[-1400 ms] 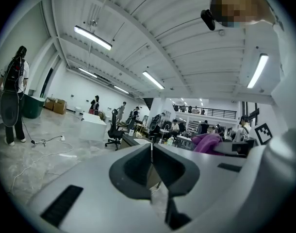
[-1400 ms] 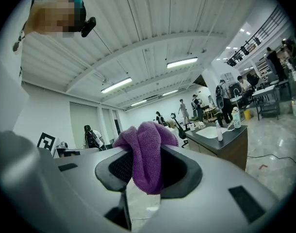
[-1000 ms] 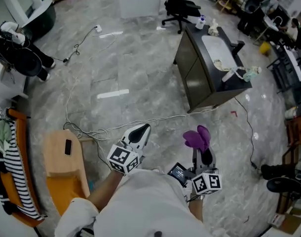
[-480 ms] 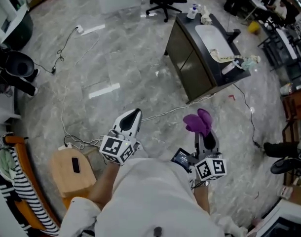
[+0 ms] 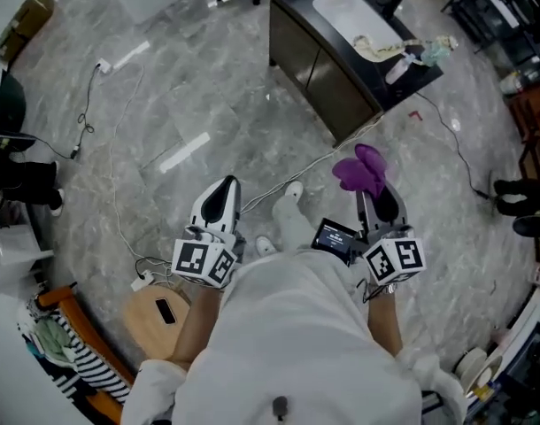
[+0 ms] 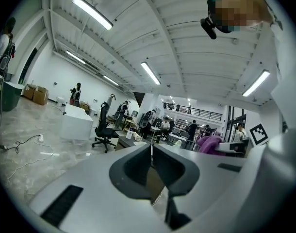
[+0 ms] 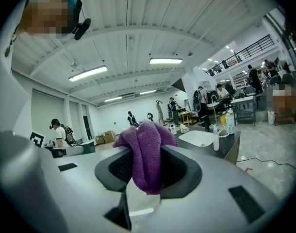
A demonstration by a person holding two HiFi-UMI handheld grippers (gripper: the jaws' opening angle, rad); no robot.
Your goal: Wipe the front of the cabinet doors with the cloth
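- Head view: the left gripper [image 5: 223,188] and the right gripper [image 5: 374,191] are held out side by side over a grey marble floor [image 5: 190,104]; a purple cloth [image 5: 362,167] is seen bunched at the tip of the right gripper; the dark cabinet [image 5: 292,38] with a white sink [image 5: 350,11] in its top is set well apart from both grippers, up and to the right; its cabinet doors [image 5: 336,91] are faced towards the person and are touched by neither the cloth nor a gripper; a white cable [image 5: 314,162] is laid across the floor between cabinet and grippers; a round wooden stool [image 5: 155,321] is placed at the lower left.
- Left gripper view: the jaws are pressed together with only a thin seam between them, and nothing is held; an office chair [image 6: 103,128] and a white box [image 6: 76,123] are seen beyond, at the left.
- Right gripper view: the jaws are closed on the purple cloth, which is pinched at its middle; its upper part is bulged above the jaws and a fold is hung below; the sink cabinet is seen beyond at the right, with a clear bottle [image 7: 216,138] stood on its top.
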